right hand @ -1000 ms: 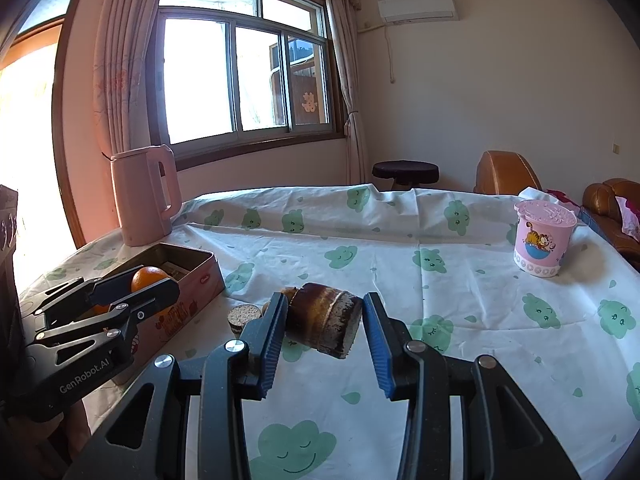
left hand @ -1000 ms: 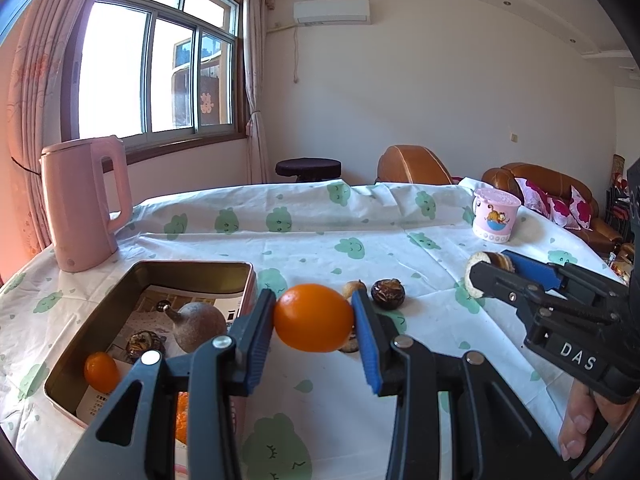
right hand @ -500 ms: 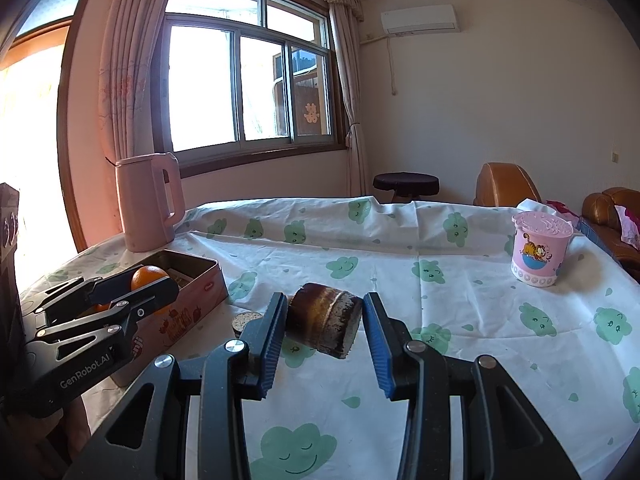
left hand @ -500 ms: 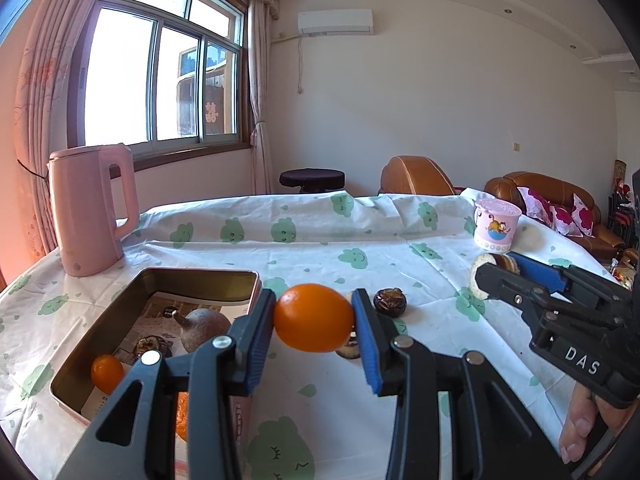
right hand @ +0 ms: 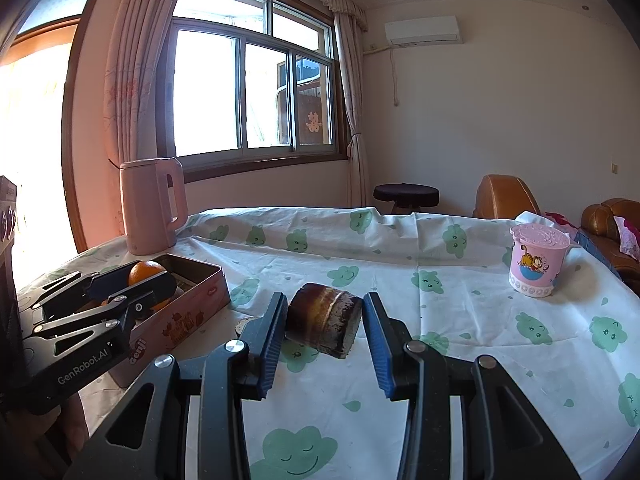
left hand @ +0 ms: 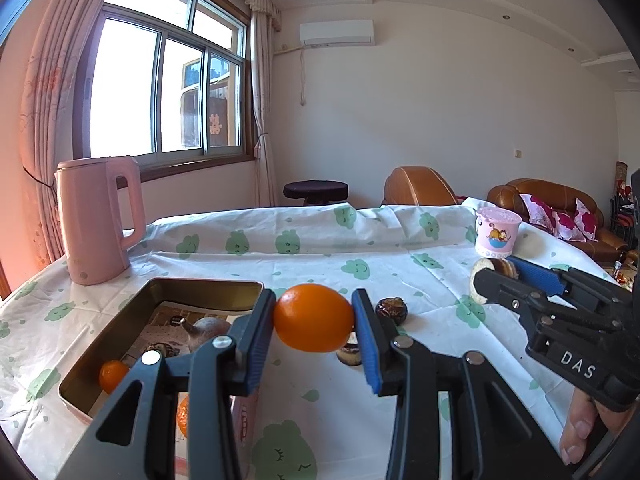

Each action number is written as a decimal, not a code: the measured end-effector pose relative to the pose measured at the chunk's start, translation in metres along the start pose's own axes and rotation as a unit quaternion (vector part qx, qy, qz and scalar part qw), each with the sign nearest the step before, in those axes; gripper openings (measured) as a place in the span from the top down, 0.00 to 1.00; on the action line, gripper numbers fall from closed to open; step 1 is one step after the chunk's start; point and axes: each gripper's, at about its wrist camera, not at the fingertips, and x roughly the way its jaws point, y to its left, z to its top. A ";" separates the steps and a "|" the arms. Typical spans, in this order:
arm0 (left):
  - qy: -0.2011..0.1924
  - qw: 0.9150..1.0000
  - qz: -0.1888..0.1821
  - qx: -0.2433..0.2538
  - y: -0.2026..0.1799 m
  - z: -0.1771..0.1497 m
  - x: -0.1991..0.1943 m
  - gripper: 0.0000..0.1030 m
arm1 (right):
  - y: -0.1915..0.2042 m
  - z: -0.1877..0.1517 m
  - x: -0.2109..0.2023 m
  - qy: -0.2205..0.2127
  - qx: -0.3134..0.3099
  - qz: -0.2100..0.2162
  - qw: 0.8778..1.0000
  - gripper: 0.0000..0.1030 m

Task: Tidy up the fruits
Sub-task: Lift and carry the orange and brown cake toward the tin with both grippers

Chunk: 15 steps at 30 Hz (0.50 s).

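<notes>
My left gripper (left hand: 314, 320) is shut on an orange (left hand: 314, 317), held above the table beside the right wall of a metal tin (left hand: 200, 286). The tin holds a small orange (left hand: 111, 375), a brown pear-shaped fruit (left hand: 206, 330) and another dark fruit. My right gripper (right hand: 325, 322) is shut on a dark brown cut cylinder piece (right hand: 324, 325), held above the tablecloth right of the tin (right hand: 176, 322). It also shows in the left wrist view (left hand: 516, 276). A dark round fruit (left hand: 391, 310) and another small piece (left hand: 349, 354) lie on the cloth.
A pink kettle (left hand: 96, 220) stands at the back left behind the tin. A pink cartoon cup (right hand: 536, 264) stands at the far right of the table. A white cloth with green prints (right hand: 440, 280) covers the table. Brown sofas and a stool stand beyond it.
Both grippers have risen and tilted upward, keeping their fruits. The table and tin sit lower in both views.
</notes>
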 end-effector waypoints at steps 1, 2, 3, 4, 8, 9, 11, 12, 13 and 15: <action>-0.001 1.000 0.001 0.001 0.000 0.000 -0.001 0.60 | 0.000 0.000 0.000 0.000 0.000 0.000 1.000 0.60; -0.003 1.000 0.001 0.001 -0.001 0.000 -0.001 0.60 | 0.000 0.000 0.000 0.000 0.000 0.000 1.000 0.60; -0.004 1.000 0.002 0.003 -0.001 0.000 -0.002 0.61 | 0.000 0.000 0.000 0.000 0.000 0.000 1.000 0.60; -0.005 1.000 0.002 0.003 -0.001 0.000 -0.002 0.60 | 0.000 0.000 0.000 -0.001 0.000 0.000 1.000 0.60; -0.003 1.000 -0.001 -0.001 0.003 -0.001 -0.003 0.60 | 0.002 0.001 -0.001 0.001 -0.004 -0.001 1.000 0.60; -0.001 1.000 -0.002 -0.002 0.005 -0.001 -0.003 0.60 | 0.002 0.001 0.000 0.002 -0.005 -0.001 1.000 0.60; 0.001 1.000 -0.001 -0.006 0.010 0.000 -0.003 0.61 | 0.003 0.001 0.002 0.007 -0.008 -0.001 1.000 0.60; 0.002 1.000 0.001 -0.008 0.012 -0.001 -0.002 0.61 | 0.004 0.001 0.004 0.010 -0.009 -0.001 1.000 0.60; 0.004 1.000 0.003 -0.010 0.016 -0.001 -0.002 0.61 | 0.005 0.001 0.005 0.014 -0.010 0.000 1.000 0.60; 0.007 1.000 0.006 -0.015 0.023 -0.001 -0.001 0.60 | 0.008 0.002 0.009 0.020 -0.013 0.005 1.000 0.60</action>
